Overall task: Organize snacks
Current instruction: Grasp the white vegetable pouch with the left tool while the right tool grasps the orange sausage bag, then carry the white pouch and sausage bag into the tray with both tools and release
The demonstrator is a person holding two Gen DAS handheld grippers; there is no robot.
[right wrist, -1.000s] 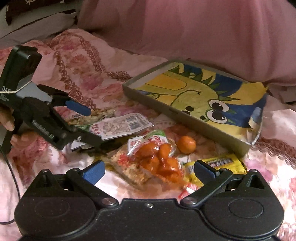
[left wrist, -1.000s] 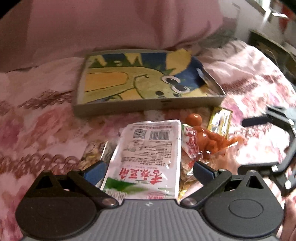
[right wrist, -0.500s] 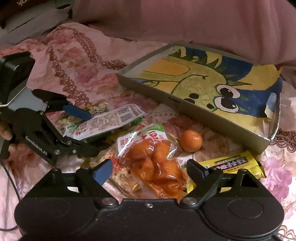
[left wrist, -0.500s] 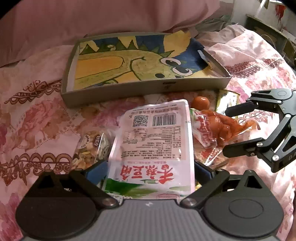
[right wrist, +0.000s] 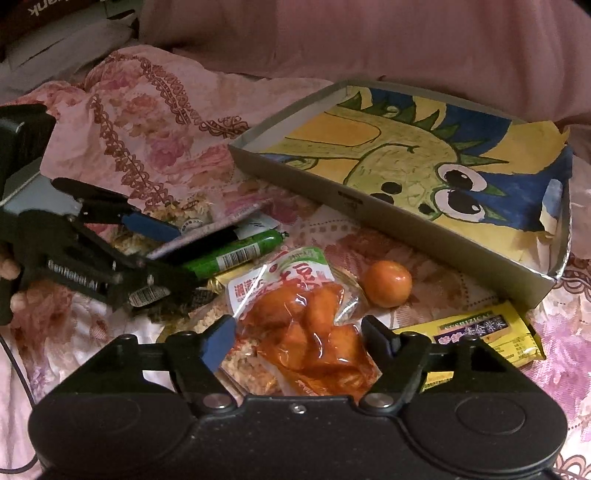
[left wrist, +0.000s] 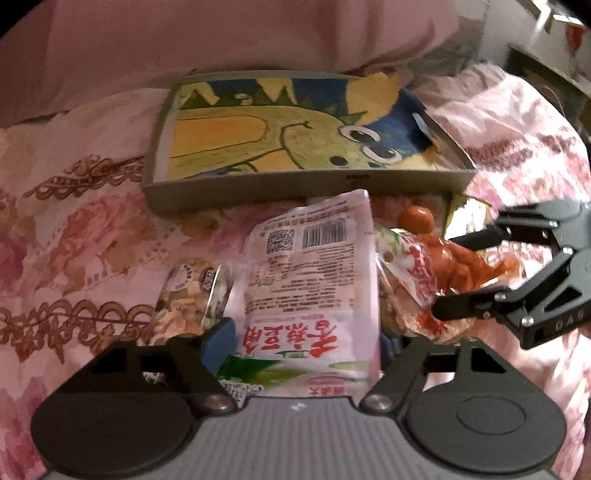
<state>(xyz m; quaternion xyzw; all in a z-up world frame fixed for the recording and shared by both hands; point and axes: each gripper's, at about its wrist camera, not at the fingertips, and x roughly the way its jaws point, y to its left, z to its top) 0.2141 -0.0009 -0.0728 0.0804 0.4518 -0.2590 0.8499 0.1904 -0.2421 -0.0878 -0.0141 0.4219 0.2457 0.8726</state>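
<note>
White snack pouch (left wrist: 314, 291) tilted up, print upside down; orange-filled clear pack (right wrist: 310, 325) flat on bed beside small orange ball (right wrist: 386, 283), yellow packet (right wrist: 487, 338), green tube (right wrist: 236, 253); dino-lined tray (right wrist: 369, 201) behind.

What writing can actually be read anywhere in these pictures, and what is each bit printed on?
"SUSHIZICAI": yellow foil snack packet, over a dark panel of small unreadable characters.
"GenRobot.AI": side of the black left gripper.
"DAS", roughly: side of the black right gripper.
"nk", upside down: dark box at top left.
White pouch: large red characters, barcode, QR code; fine print blurred.
Green sausage stick: label too small.
</note>
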